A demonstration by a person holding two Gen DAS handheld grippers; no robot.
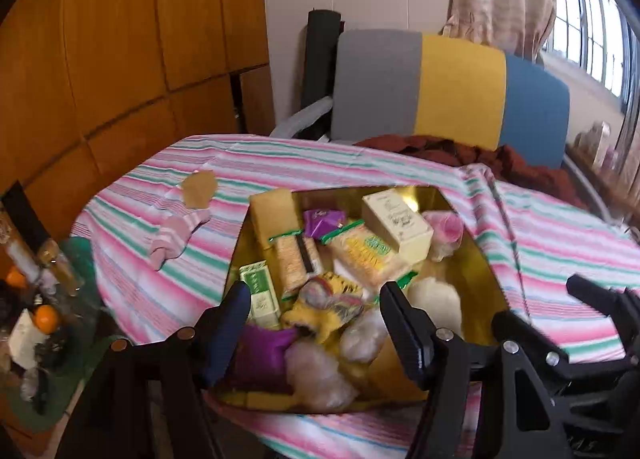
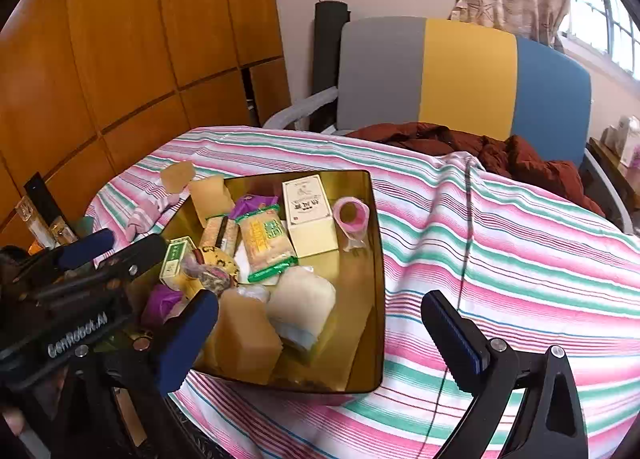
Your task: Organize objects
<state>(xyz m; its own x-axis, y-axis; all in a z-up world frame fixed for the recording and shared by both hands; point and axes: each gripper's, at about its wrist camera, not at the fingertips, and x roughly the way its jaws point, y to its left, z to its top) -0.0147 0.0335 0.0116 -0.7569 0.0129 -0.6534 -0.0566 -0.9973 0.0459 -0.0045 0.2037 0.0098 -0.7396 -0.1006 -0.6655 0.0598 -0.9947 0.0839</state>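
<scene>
A gold tray (image 1: 424, 195) (image 2: 360, 279) sits on the striped cloth, crowded with several items. Among them are a cream box (image 1: 400, 227) (image 2: 308, 215), a cracker pack (image 1: 364, 255) (image 2: 266, 243), a small green box (image 1: 260, 291) (image 2: 174, 257), a pink tape roll (image 1: 444, 225) (image 2: 352, 215) and a tan sponge block (image 2: 248, 339). Outside the tray lie a pink striped sock (image 1: 176, 235) (image 2: 140, 219) and a brown scrap (image 1: 200, 187) (image 2: 178, 175). My left gripper (image 1: 316, 323) (image 2: 116, 249) hovers open over the tray's near-left part, gripping nothing. My right gripper (image 2: 320, 335) (image 1: 536, 301) stands wide open above the tray's near-right corner, empty.
The striped cloth (image 2: 520, 259) covers the round table, and a thin cord (image 2: 466, 219) runs across it. A grey, yellow and blue chair (image 2: 464, 71) with a rust-red garment (image 2: 500, 151) stands behind. Wooden cabinets (image 2: 120, 39) fill the left. A low side table with oranges (image 1: 44, 317) and bottles is at left.
</scene>
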